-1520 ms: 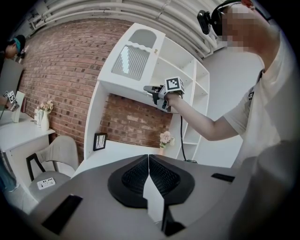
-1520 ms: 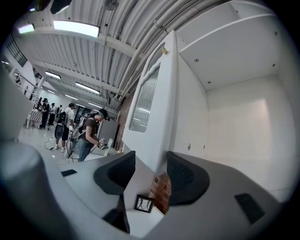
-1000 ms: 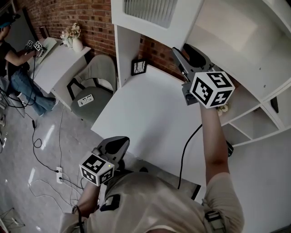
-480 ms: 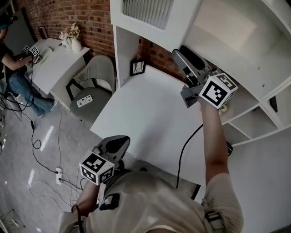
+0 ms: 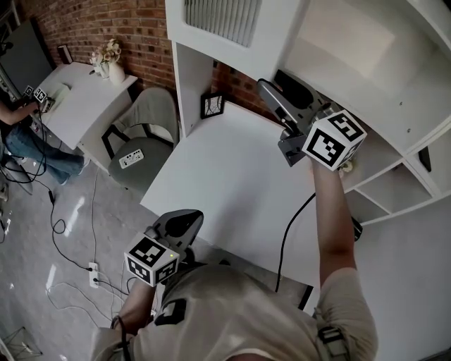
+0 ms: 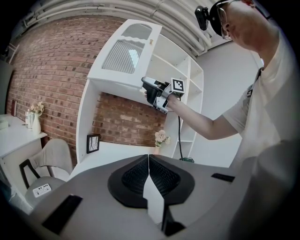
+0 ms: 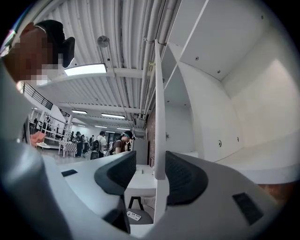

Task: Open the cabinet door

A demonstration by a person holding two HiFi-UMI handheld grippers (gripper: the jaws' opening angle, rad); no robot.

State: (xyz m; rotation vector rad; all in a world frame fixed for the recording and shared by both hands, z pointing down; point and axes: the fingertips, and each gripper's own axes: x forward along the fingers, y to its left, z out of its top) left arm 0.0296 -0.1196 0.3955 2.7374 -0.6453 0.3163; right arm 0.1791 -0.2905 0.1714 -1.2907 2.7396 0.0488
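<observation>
The white cabinet door (image 5: 211,21) with a slatted panel stands swung out from the upper cabinet (image 5: 352,49); it also shows in the left gripper view (image 6: 124,54). My right gripper (image 5: 278,86) is raised at the door's free edge. In the right gripper view the door's edge (image 7: 159,117) stands between the jaws, close to the right pad (image 7: 183,176), with a gap to the left pad. The jaws of my right gripper (image 7: 150,171) have just been opening. My left gripper (image 5: 187,218) hangs low at the table's front edge, its pads (image 6: 154,177) pressed together on nothing.
A white table (image 5: 225,176) runs below the cabinet, with a small picture frame (image 5: 213,104) at its back. A grey chair (image 5: 141,141) stands to the left. Open shelves (image 5: 394,190) are at the right. Cables and a power strip (image 5: 91,271) lie on the floor.
My right gripper has shifted slightly left along the door's edge and rolled, so its marker cube shows other faces. The left gripper stays put. The person at the far desk has slid toward the left border.
</observation>
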